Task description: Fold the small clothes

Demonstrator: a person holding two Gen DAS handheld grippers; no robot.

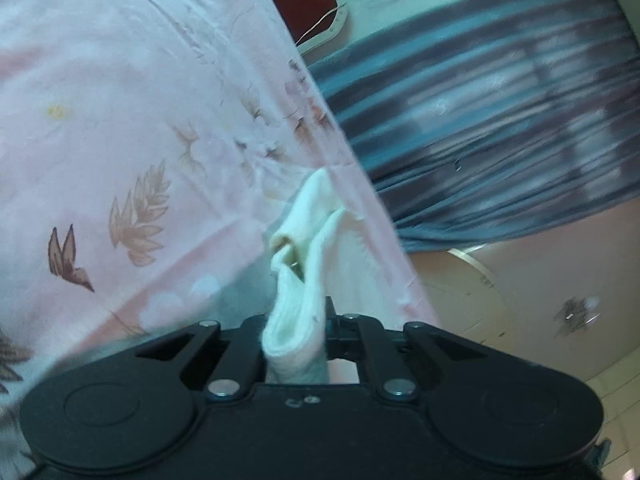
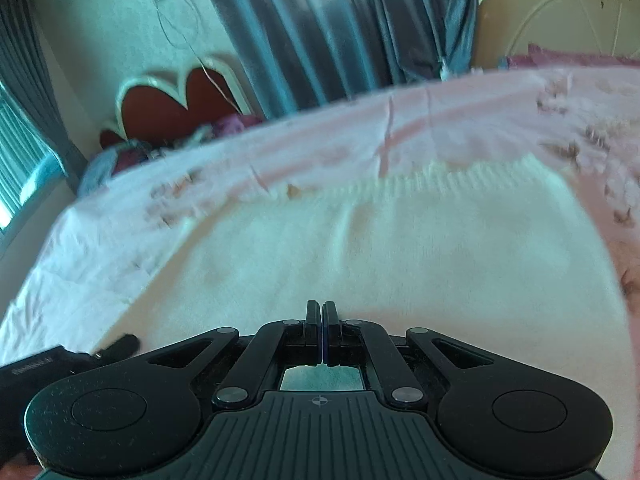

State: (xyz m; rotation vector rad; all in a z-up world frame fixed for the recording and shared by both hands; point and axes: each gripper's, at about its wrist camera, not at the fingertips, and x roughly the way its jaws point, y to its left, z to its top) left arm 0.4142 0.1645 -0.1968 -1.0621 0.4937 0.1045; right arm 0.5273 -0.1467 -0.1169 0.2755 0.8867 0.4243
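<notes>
A white knit garment lies spread flat on the pink leaf-print bedsheet, its ribbed hem at the far side. My right gripper is shut, fingers pressed together with nothing seen between them, low over the near part of the garment. In the left wrist view my left gripper is shut on a bunched fold of the white garment, which stands lifted off the pink sheet. The left fingertips are hidden by the cloth.
A red heart-shaped headboard and a pile of coloured cloth are at the bed's far left. Grey-blue curtains hang behind. A round cream panel stands at the right. A black device sits at the left edge.
</notes>
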